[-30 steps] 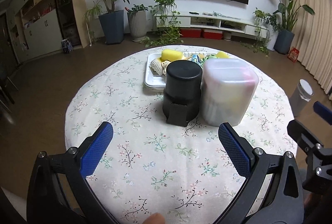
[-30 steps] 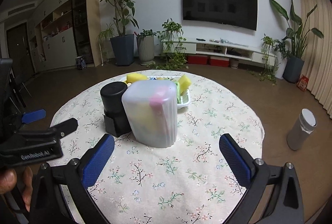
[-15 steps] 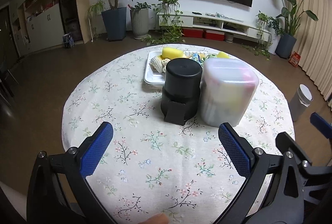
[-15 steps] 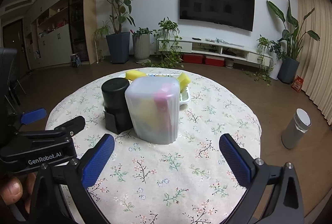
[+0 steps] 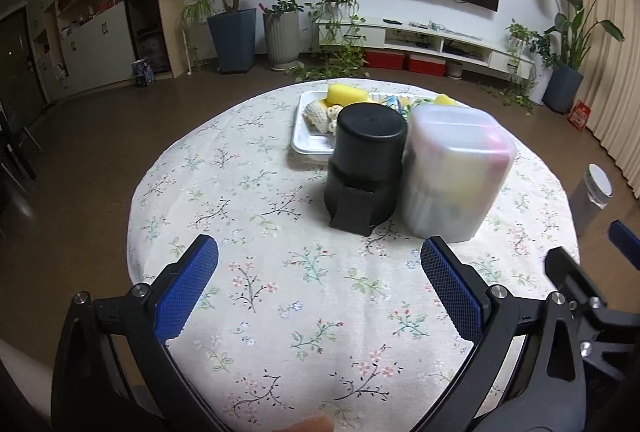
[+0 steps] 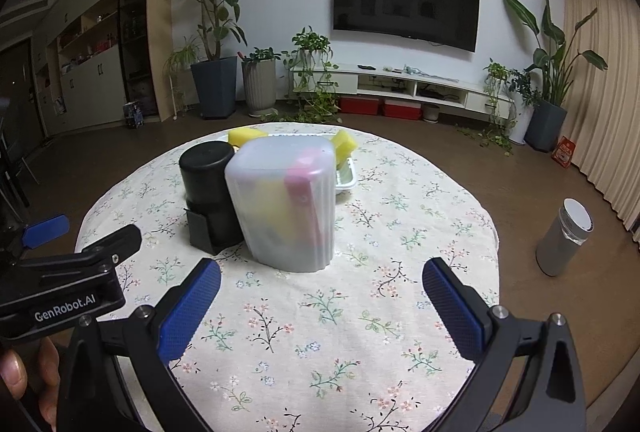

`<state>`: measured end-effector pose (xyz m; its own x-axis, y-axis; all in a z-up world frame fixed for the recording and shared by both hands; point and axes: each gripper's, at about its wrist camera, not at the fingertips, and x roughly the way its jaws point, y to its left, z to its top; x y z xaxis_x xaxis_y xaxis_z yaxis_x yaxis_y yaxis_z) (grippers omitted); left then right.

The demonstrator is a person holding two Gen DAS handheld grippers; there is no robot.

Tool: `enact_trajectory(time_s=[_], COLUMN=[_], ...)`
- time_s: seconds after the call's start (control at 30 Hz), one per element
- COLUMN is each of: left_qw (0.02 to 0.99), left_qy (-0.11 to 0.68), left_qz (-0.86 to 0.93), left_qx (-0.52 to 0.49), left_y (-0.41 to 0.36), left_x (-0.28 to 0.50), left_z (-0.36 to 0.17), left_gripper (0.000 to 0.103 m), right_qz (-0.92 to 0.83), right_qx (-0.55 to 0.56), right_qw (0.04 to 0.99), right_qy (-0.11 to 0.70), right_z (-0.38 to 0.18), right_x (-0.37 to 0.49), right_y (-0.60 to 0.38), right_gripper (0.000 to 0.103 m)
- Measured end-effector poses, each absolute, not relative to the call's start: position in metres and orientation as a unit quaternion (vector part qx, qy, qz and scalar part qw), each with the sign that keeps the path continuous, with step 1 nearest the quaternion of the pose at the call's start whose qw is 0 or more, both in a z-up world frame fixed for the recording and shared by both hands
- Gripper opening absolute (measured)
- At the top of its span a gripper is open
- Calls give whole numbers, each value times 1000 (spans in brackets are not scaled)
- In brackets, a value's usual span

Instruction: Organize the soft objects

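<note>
1. The left gripper (image 5: pixel 319 284) and right gripper (image 6: pixel 322 296) both hover released and empty over the surface (image 5: pixel 280 292).
2. Soft objects fill the translucent container (image 6: pixel 286 204) and the white tray (image 5: pixel 306 140) behind it.
3. The black canister (image 5: pixel 366 168) touches the container's left side.

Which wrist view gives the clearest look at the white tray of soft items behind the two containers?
The left wrist view: the white tray shows its near left rim, with a yellow sponge in it. In the right wrist view the black container and frosted container hide most of the tray; only its right end shows.
</note>
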<state>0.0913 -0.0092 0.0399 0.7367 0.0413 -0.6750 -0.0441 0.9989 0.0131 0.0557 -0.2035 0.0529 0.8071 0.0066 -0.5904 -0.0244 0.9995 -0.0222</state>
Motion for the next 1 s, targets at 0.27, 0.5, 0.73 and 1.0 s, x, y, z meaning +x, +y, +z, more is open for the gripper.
enact_trajectory(time_s=[0.27, 0.5, 0.73, 1.0], left_qw=[931, 931, 932, 931], left_qy=[363, 364, 361, 364], left_qz=[23, 20, 14, 12], left_qx=[-18, -19, -22, -21], left_y=[-4, -4, -5, -7], left_x=[93, 93, 93, 93], left_z=[36, 34, 33, 33], left_gripper=[103, 103, 103, 103], right_qz=[4, 4, 5, 4], right_qx=[-13, -14, -14, -13], right_qw=[948, 948, 948, 948], right_qy=[317, 318, 318, 318], right_z=[51, 51, 51, 51], right_x=[58, 58, 58, 58], right_y=[-205, -206, -207, -207], right_gripper=[103, 103, 103, 103])
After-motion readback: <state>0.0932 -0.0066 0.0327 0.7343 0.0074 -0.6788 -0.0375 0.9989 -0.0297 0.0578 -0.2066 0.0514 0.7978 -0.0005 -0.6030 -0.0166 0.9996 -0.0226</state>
